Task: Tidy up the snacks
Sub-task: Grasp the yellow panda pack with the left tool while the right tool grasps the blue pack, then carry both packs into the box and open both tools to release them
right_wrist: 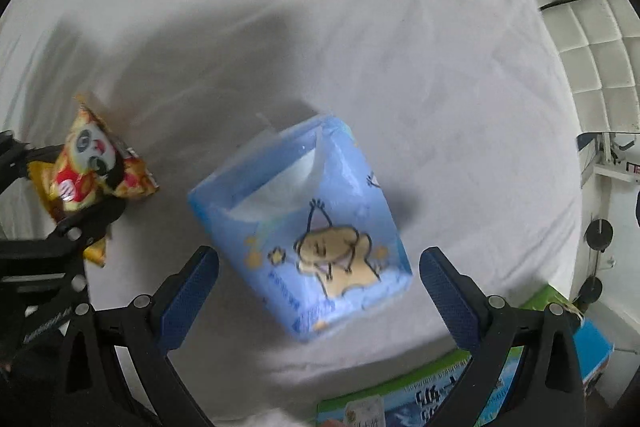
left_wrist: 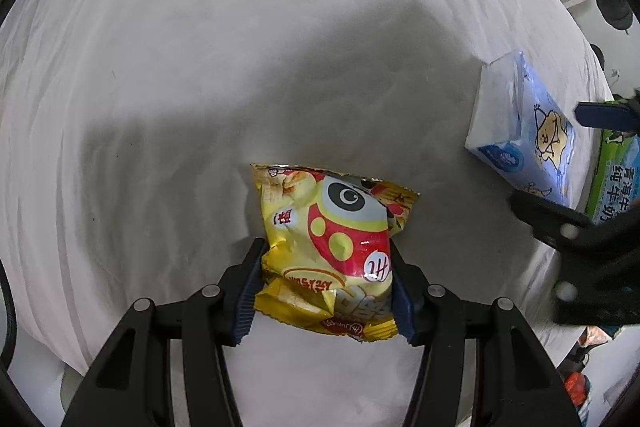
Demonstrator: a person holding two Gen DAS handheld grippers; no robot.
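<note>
A yellow snack bag (left_wrist: 332,251) with a red and grey cartoon face is clamped between the blue pads of my left gripper (left_wrist: 325,281), low over the white sheet (left_wrist: 200,87). The same snack bag (right_wrist: 94,175) shows at the left of the right wrist view, held by the left gripper's black fingers (right_wrist: 86,225). A light blue tissue pack (right_wrist: 308,227) with a cartoon figure lies on the sheet just ahead of my right gripper (right_wrist: 320,263), which is open with its pads either side of the pack's near end, not touching. The tissue pack (left_wrist: 524,131) appears at the right of the left wrist view.
A green and blue milk carton box (right_wrist: 452,387) lies at the sheet's near edge beneath the right gripper; the box (left_wrist: 612,179) also shows at the far right. A white tufted headboard (right_wrist: 580,39) borders the bed on the right. More snack packets (left_wrist: 580,379) sit low right.
</note>
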